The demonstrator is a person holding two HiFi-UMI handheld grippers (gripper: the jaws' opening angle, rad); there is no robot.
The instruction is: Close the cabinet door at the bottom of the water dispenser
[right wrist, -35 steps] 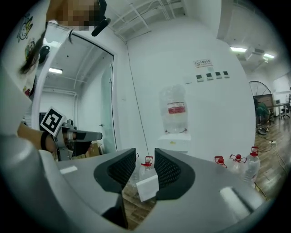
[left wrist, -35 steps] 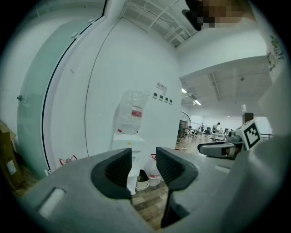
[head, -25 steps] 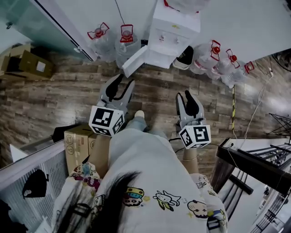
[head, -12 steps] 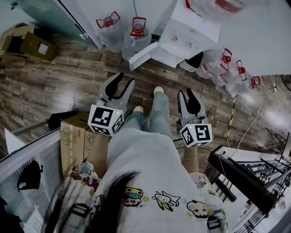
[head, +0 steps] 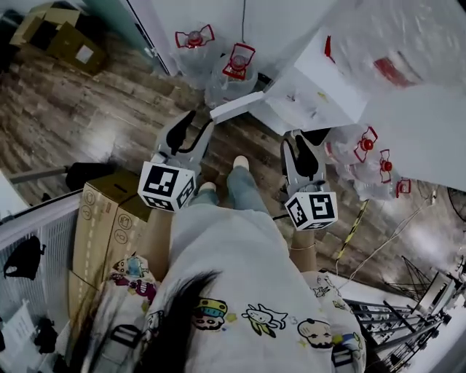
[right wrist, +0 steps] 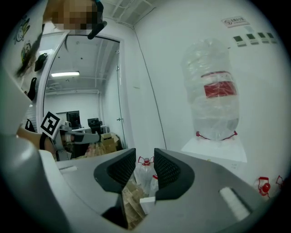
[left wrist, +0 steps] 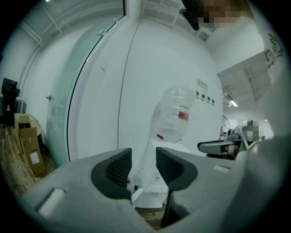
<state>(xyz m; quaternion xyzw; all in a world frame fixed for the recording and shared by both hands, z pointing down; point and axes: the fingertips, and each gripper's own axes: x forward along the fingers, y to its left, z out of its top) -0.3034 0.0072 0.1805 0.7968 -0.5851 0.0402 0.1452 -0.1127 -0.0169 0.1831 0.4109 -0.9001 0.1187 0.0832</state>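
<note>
Cabinet door (head: 237, 106), white flat panel, is seen ajar on white boxy water dispenser (head: 320, 87); left gripper (head: 198, 125) and right gripper (head: 297, 138) are held near it, jaws released, empty.

Wood-plank floor (head: 87, 109), white wall (head: 284, 18)

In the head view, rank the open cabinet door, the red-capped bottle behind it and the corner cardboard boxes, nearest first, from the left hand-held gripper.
1. Cabinet door, just ahead-right of the left hand-held gripper.
2. Red-capped bottle, behind the door, by the wall.
3. Cardboard boxes, far off at upper left.
</note>
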